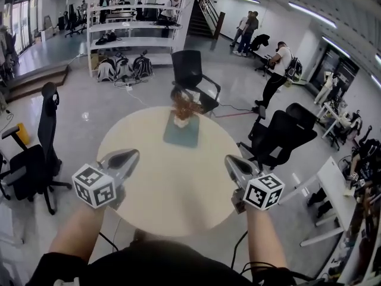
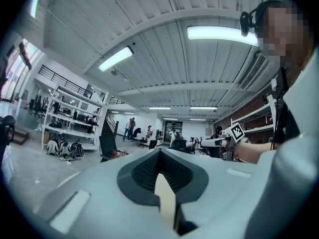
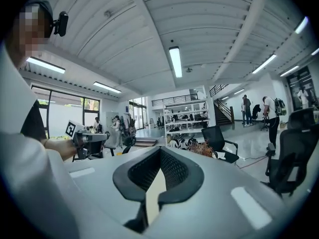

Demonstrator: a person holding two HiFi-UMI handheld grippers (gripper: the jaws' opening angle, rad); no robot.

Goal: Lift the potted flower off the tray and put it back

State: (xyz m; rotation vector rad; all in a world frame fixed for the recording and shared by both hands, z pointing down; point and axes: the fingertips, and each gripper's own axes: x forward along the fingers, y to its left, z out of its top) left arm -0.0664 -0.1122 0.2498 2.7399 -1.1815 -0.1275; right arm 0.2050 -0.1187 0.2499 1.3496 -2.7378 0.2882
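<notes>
Head view: potted flower (image 1: 184,109) upright on the tray (image 1: 180,138), white pot toward the tray's far edge, dry reddish stems rising straight up, so long axis vertical. Tray on the far half of the round surface (image 1: 172,195). Left gripper (image 1: 131,155) and right gripper (image 1: 230,161) both on the near side of the tray, well apart from it, one off to each side, held about level and angled inward toward the tray. About equally far from the tray; neither hand plainly nearer.

Left gripper view: left gripper (image 2: 159,152) with jaws drawn together and nothing between them, only a pale sliver showing through the slit. Flower (image 2: 118,154) small and low, a little left of the jaw line, so almost dead ahead across the surface.

Right gripper view: right gripper (image 3: 160,151) likewise closed and empty. Flower (image 3: 202,148) a little right of the jaw line, again nearly straight ahead, with the other gripper off to the left.

Fits two stages alike: flower standing on the tray before a lift, or already set back on the tray with both grippers drawn clear. No telling which from how things lie. Either way, pot's two flanks open toward the near side of the tray, one toward each gripper.
</notes>
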